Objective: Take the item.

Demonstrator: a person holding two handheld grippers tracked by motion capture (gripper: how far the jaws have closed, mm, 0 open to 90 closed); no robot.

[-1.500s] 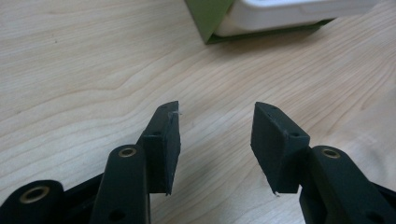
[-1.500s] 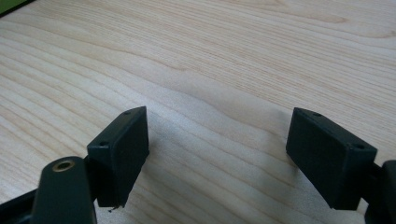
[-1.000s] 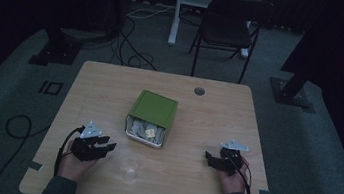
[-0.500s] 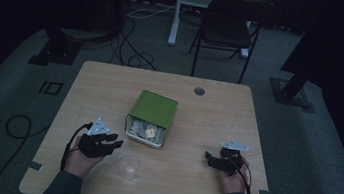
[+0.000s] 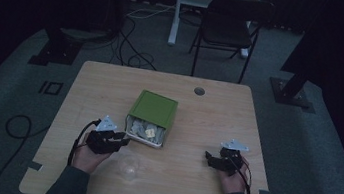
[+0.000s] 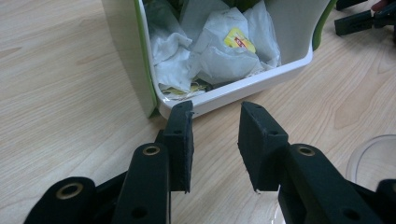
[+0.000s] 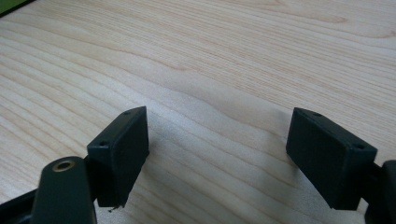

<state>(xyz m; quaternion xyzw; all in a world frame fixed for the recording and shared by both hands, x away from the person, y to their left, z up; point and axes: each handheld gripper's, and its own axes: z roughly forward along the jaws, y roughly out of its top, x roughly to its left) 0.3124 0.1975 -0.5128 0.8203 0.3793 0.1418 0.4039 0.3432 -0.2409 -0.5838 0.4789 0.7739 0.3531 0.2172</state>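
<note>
A green box [image 5: 153,110] lies on its side in the middle of the table, its white-lined mouth [image 6: 243,86] facing the person. Crumpled white wrappers [image 6: 219,51] and a yellow tag [image 6: 239,39] fill it. My left gripper [image 5: 121,141] sits just left of the mouth. Its jaws [image 6: 215,116] point at the white rim, stand partly apart after just closing a little, and hold nothing. My right gripper [image 5: 210,158] rests at the front right of the table, well away from the box. Its jaws [image 7: 217,123] stand wide open over bare wood.
A clear round plastic piece [image 5: 128,166] lies on the table just in front of my left hand, also seen as a clear disc [image 6: 373,158]. A cable hole [image 5: 199,91] marks the table's far side. A chair [image 5: 230,21] stands beyond it.
My left gripper has moved right toward the box mouth, and its jaws look narrower. The right gripper has stayed in place.
</note>
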